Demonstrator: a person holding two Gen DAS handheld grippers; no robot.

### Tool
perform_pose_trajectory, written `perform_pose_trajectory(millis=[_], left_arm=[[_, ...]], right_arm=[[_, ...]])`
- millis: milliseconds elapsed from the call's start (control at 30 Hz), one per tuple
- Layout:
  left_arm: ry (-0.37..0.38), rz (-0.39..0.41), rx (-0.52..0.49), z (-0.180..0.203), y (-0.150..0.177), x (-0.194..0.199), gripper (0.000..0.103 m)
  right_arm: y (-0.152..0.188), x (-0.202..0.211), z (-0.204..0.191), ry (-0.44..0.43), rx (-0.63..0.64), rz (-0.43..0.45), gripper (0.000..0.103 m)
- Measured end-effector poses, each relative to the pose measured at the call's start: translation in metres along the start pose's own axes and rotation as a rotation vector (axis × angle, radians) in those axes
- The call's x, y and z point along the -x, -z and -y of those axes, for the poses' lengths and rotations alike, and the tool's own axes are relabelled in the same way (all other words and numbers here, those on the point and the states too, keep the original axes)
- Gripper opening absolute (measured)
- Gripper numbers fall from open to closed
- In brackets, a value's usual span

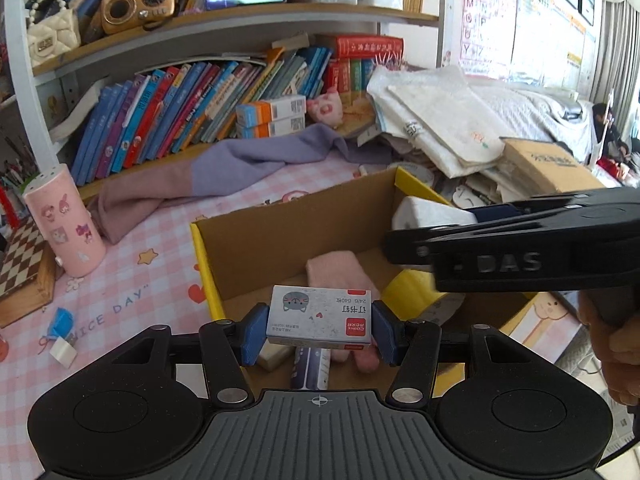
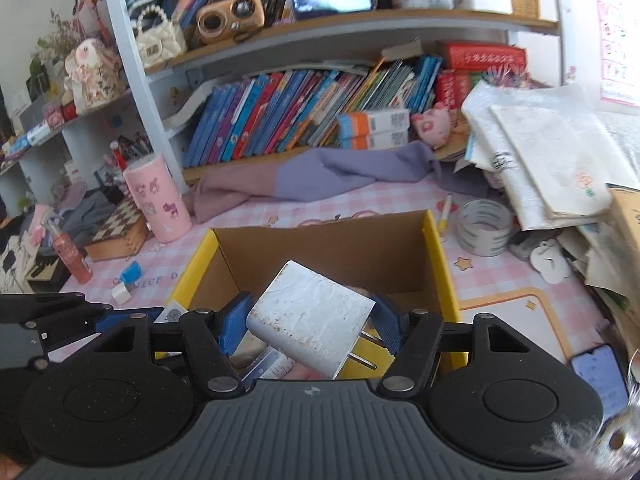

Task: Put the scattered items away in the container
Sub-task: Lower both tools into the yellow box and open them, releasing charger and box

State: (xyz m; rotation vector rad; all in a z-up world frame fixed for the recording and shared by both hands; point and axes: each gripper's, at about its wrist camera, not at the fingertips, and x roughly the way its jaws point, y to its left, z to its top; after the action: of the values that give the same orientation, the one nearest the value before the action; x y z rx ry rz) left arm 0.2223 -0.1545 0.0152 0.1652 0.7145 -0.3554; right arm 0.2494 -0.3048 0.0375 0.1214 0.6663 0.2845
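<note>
A small box of staples (image 1: 321,317), printed with a grey cat face, was gripped between the blue pads of the left gripper (image 1: 319,328) at the lower centre of the left wrist view. It was held above the near edge of the cardboard box (image 1: 280,236), the yellow-edged container at the middle of the frame. Inside the container a pink felt piece (image 1: 338,270) and a yellow roll (image 1: 412,290) were seen.

In the right wrist view, a white plug adapter (image 2: 310,318) was clamped between the pads of the right gripper (image 2: 310,326), tilted, with its two metal prongs pointing toward the lower right. It was held over the open container (image 2: 320,244). The same gripper was seen entering from the right edge of the left wrist view, the adapter at its tip over the container's right side.

On the pink checked tablecloth (image 1: 132,240), a pink cylinder (image 1: 64,220) stood at the left, and a tape roll (image 2: 484,228) lay just right of the container.
</note>
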Motion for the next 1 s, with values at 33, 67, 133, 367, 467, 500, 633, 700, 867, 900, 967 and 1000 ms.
perform_pose_trajectory(millis=[33, 67, 133, 367, 467, 500, 633, 700, 867, 900, 967, 1000], left_arm=[[-0.005, -0.009, -0.004, 0.001, 0.0, -0.005, 0.055], [-0.007, -0.017, -0.007, 0.002, 0.0, -0.009, 0.055], [-0.014, -0.033, -0.014, 0.004, -0.001, -0.018, 0.055], [-0.024, -0.077, -0.021, 0.01, -0.002, -0.042, 0.055], [-0.029, -0.091, -0.016, 0.011, -0.002, -0.05, 0.055], [-0.031, -0.095, -0.011, 0.011, -0.002, -0.052, 0.055], [-0.038, -0.111, 0.004, 0.01, 0.001, -0.057, 0.055], [-0.049, -0.112, -0.002, 0.011, 0.002, -0.058, 0.055], [-0.063, -0.109, -0.007, 0.012, 0.004, -0.058, 0.056], [-0.066, -0.106, -0.004, 0.012, 0.004, -0.058, 0.056], [-0.072, -0.087, 0.004, 0.012, 0.005, -0.055, 0.056], [-0.075, -0.082, 0.005, 0.012, 0.005, -0.054, 0.056]], right_arm=[[-0.001, -0.007, 0.001, -0.004, 0.004, -0.016, 0.063], [-0.003, -0.014, 0.002, -0.008, 0.009, -0.033, 0.063], [-0.006, -0.028, 0.004, -0.017, 0.023, -0.065, 0.063], [-0.019, -0.074, 0.004, -0.04, 0.037, -0.166, 0.063], [-0.02, -0.09, 0.001, -0.037, 0.06, -0.214, 0.063], [-0.019, -0.095, 0.0, -0.039, 0.064, -0.228, 0.063], [-0.015, -0.107, 0.001, -0.035, 0.07, -0.273, 0.063], [-0.015, -0.109, -0.001, -0.04, 0.078, -0.281, 0.063], [-0.014, -0.114, -0.006, -0.036, 0.104, -0.298, 0.063], [-0.014, -0.114, -0.006, -0.033, 0.106, -0.297, 0.063], [-0.014, -0.114, -0.007, -0.03, 0.109, -0.294, 0.063], [-0.014, -0.114, -0.007, -0.029, 0.109, -0.289, 0.063]])
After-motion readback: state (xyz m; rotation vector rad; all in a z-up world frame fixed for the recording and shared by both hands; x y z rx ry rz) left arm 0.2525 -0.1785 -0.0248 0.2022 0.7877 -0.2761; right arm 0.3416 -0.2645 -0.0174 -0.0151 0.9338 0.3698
